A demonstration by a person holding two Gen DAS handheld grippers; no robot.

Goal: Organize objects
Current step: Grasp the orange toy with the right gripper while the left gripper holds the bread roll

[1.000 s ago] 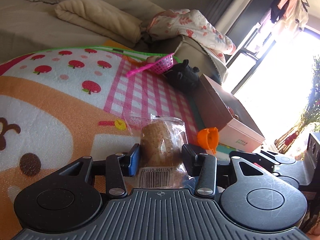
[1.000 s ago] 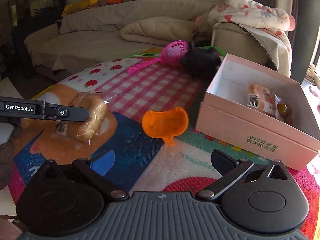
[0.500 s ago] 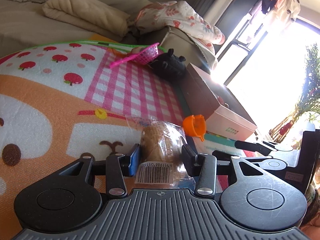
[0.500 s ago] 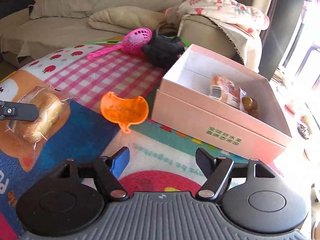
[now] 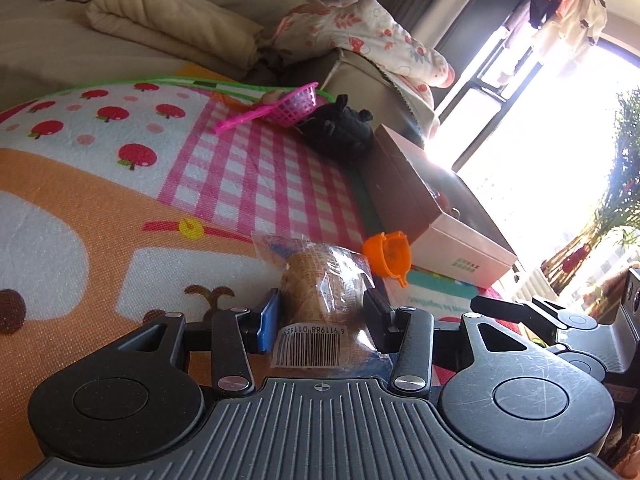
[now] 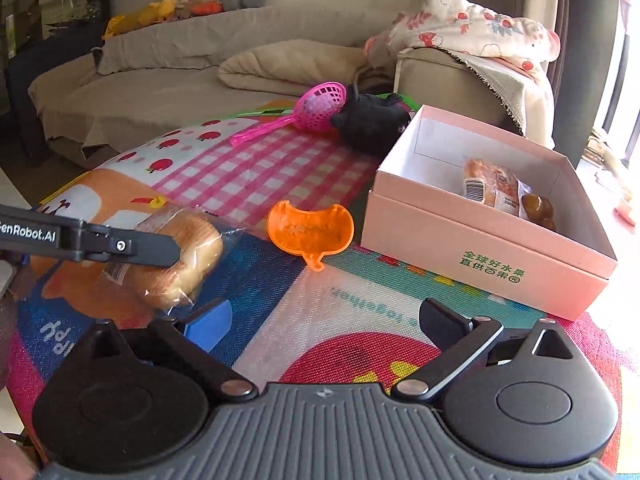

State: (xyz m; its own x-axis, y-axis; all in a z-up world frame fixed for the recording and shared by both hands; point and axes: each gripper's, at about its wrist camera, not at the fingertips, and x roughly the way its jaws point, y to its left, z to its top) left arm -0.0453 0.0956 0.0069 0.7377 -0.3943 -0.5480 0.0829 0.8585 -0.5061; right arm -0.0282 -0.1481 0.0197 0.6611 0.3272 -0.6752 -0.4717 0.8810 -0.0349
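Note:
My left gripper (image 5: 322, 314) is shut on a wrapped bread roll (image 5: 320, 292), held just above the colourful play mat. In the right wrist view the roll (image 6: 180, 256) sits in the left gripper's fingers (image 6: 152, 246) at the left. My right gripper (image 6: 326, 320) is open and empty over the mat. An open pink box (image 6: 492, 248) stands at the right and holds another wrapped bread (image 6: 494, 186) and a brown item (image 6: 538, 208). It also shows in the left wrist view (image 5: 432, 216). An orange plastic scoop (image 6: 310, 230) lies between roll and box.
A pink toy strainer (image 6: 316, 106) and a black plush toy (image 6: 370, 120) lie at the mat's far edge. A beige sofa (image 6: 192, 80) with a folded blanket and a floral cloth stands behind. A bright window (image 5: 552, 152) is to the right.
The left gripper keeps its hold on the bread roll, which has risen a little. The right gripper swung right toward the box, then back left, and stays open.

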